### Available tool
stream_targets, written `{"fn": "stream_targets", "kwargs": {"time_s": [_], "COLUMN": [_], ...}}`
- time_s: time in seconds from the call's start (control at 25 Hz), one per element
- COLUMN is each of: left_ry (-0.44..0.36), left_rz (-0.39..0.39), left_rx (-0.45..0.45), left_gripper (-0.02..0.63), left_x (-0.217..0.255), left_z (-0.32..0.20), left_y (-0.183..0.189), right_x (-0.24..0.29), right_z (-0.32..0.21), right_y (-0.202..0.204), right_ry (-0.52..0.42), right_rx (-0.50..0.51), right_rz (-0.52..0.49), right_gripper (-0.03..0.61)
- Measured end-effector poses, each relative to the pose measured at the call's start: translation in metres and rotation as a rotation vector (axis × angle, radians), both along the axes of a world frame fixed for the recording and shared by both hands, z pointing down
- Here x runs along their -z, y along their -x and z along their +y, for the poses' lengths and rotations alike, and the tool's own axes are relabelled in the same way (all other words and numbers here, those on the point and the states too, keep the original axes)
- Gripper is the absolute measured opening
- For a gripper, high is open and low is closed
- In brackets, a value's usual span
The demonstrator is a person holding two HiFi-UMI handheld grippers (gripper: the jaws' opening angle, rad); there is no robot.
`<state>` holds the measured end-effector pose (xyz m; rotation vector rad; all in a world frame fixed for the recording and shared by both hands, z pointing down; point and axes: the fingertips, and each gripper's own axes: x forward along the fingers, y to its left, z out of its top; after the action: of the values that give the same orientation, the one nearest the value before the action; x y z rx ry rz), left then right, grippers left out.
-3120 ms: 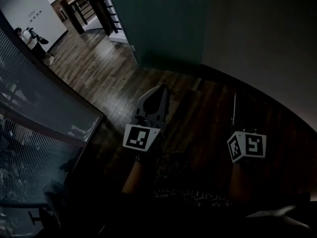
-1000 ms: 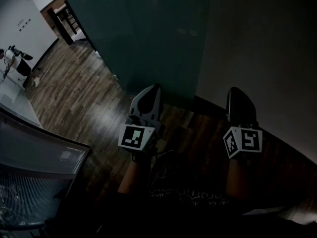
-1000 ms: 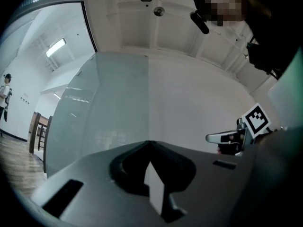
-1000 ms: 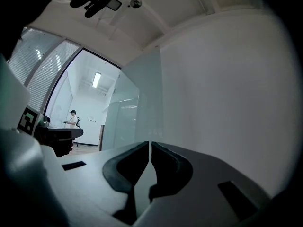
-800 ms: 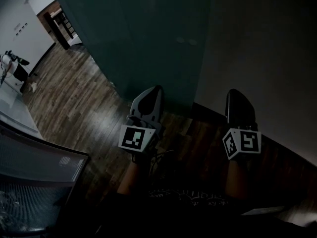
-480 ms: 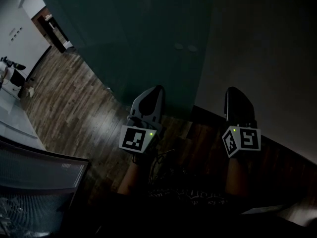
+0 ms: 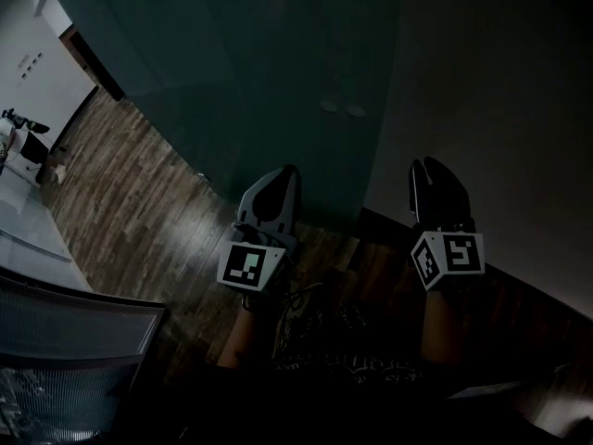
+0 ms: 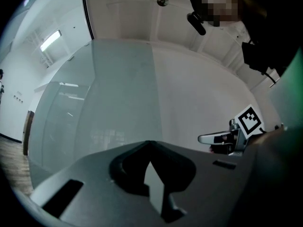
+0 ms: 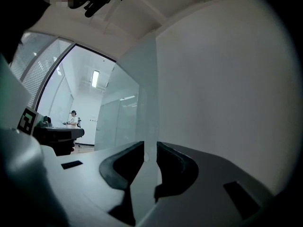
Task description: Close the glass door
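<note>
The glass door (image 7: 269, 72) is a tall teal pane standing close in front of me, with two small round fittings (image 7: 339, 108) near its right edge. That edge meets the pale wall (image 7: 491, 91). My left gripper (image 7: 281, 176) points at the pane's lower part, its jaws shut on nothing (image 8: 147, 144). My right gripper (image 7: 429, 167) points at the wall just right of the door's edge. Its jaws have just been opening and stand slightly apart (image 9: 149, 148), with nothing between them. In the right gripper view the door's edge (image 9: 156, 89) lines up with that gap.
Wooden floor (image 7: 139, 184) runs off to the left. A ribbed glass partition (image 7: 65, 341) stands at the lower left. A person (image 9: 73, 117) sits at a desk far beyond the glass. A dark skirting (image 7: 519, 286) follows the wall's foot.
Both grippers have come closer to the door, which now fills more of the head view. The right gripper's jaws have parted; the left's stay together.
</note>
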<state>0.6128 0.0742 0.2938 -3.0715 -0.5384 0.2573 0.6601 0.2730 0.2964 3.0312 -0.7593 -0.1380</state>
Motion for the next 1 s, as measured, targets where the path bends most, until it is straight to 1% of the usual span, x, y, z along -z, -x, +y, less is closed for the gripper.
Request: {"fn": "stream_targets", "kwargs": {"time_s": [0.12,0.24,0.36,0.52,0.8,1.0], "left_ry": [0.006,0.000,-0.007,-0.013,-0.026,-0.027], "left_rz": [0.001,-0.004,-0.012,-0.032,-0.056,-0.064], "left_rx": [0.040,0.083,0.125,0.171,0.225,0.280], "left_gripper": [0.002,0.000,0.002,0.002,0.002,0.002], "left_x": [-0.002,-0.006,-0.013,-0.023,-0.024,-0.027], "left_z": [-0.002,-0.002,-0.007,-0.011,-0.019,-0.030], "left_y": [-0.014,-0.026,-0.037,-0.042,-0.043,-0.038], "right_x": [-0.009,-0.025,-0.040,-0.049,-0.047,-0.053], "right_z": [-0.008,-0.011,-0.017,-0.030,-0.054,-0.069], "right_y": [-0.026,-0.058,-0.093,-0.126,-0.159,-0.165], "right_ry": [0.016,0.031,0.060,0.090,0.083,0.110], "right_rx": [0.078,0.173,0.225,0.279,0.372,0.435], "right_rz": [-0.024,-0.067,-0.083,-0.087,-0.106,-0.111], "right_gripper": [0.075,0.107,0.120,0.126,0.127,0.127]}}
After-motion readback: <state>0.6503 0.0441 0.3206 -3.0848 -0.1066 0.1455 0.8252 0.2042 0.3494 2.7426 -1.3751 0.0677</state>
